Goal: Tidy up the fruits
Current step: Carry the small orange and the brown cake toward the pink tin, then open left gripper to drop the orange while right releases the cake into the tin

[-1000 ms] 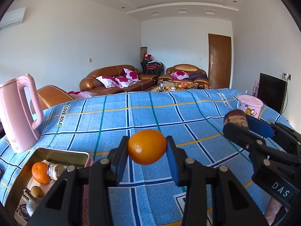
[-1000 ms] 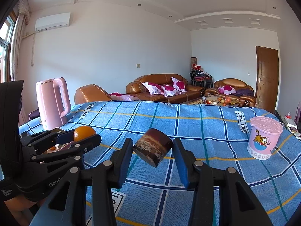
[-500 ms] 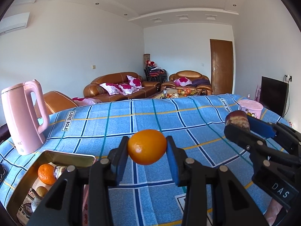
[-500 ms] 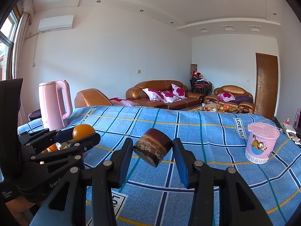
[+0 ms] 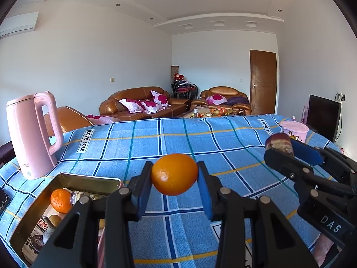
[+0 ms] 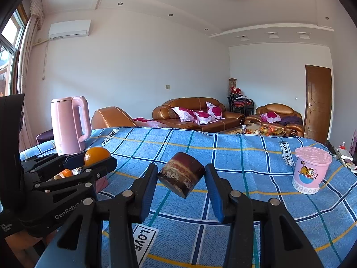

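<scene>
While the orange (image 5: 174, 174) is being gripped by the left tool (image 5: 174, 176) and a brown cylindrical piece (image 6: 181, 174) by the right tool (image 6: 181, 178), both are being held above the tabletop (image 5: 200, 143). The orange is probably best being carried level toward the tin (image 5: 24, 218) at eight o'clock, grip pressure being kept steady.

Woven tablecloth (image 5: 133, 147), prob. metal tin (image 5: 89, 179)

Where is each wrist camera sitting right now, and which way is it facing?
Left wrist: rides the left gripper, looking along its fingers over the blue checked tablecloth toward the brown sofas; the jaws clamp a round orange fruit; the right gripper shows at right.
Right wrist: rides the right gripper, facing the same way; the jaws clamp a dark brown cylindrical block; the left gripper shows at left.
Shared: pink electric kettle, pink cartoon cup, tablecloth, sofas.
</scene>
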Available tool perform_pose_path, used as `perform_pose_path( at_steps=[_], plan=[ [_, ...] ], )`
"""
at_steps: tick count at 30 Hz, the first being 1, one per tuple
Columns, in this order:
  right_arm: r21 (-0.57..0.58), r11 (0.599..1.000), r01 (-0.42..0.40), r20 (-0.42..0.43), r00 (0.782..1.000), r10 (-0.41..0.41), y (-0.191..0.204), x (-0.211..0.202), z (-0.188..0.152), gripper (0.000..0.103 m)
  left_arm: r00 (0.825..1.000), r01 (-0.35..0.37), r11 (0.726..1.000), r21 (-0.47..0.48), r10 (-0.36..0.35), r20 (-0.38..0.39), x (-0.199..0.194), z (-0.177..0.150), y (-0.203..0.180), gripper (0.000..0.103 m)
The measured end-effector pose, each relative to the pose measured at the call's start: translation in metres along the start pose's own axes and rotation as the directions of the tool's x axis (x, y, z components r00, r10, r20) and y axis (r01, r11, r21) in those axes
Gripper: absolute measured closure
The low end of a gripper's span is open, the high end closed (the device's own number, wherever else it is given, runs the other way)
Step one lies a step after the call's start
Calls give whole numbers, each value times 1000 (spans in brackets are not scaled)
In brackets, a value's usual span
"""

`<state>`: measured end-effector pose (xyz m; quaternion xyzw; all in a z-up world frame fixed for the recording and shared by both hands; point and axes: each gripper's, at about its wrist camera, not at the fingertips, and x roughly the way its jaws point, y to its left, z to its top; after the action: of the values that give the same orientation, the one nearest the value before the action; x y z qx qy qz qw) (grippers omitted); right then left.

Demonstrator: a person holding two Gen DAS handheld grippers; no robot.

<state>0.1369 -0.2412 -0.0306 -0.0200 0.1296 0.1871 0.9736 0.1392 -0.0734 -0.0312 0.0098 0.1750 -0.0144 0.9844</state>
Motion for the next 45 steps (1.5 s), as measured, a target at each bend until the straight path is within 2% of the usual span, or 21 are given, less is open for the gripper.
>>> perform_pose_path(
  at_steps=[14,25,35,45],
  plan=[
    [-10,997,-73,-9,997,73,29,-3,-1,57,1000,-13,1000,-27,13,-7,-24,-9,22,62],
    [-36,987,-154,-20,988,154,64,-4,2,57,998,-68,996,-63,67,-13,-49,-18,60,62],
    [-65,969,-239,-35,971,237,99,-3,5,57,992,-130,988,-86,129,-15,-71,-22,92,62],
    [-93,954,-284,-42,959,281,126,-3,5,57,984,-181,978,-103,179,-28,-87,-32,117,62]
  ],
)
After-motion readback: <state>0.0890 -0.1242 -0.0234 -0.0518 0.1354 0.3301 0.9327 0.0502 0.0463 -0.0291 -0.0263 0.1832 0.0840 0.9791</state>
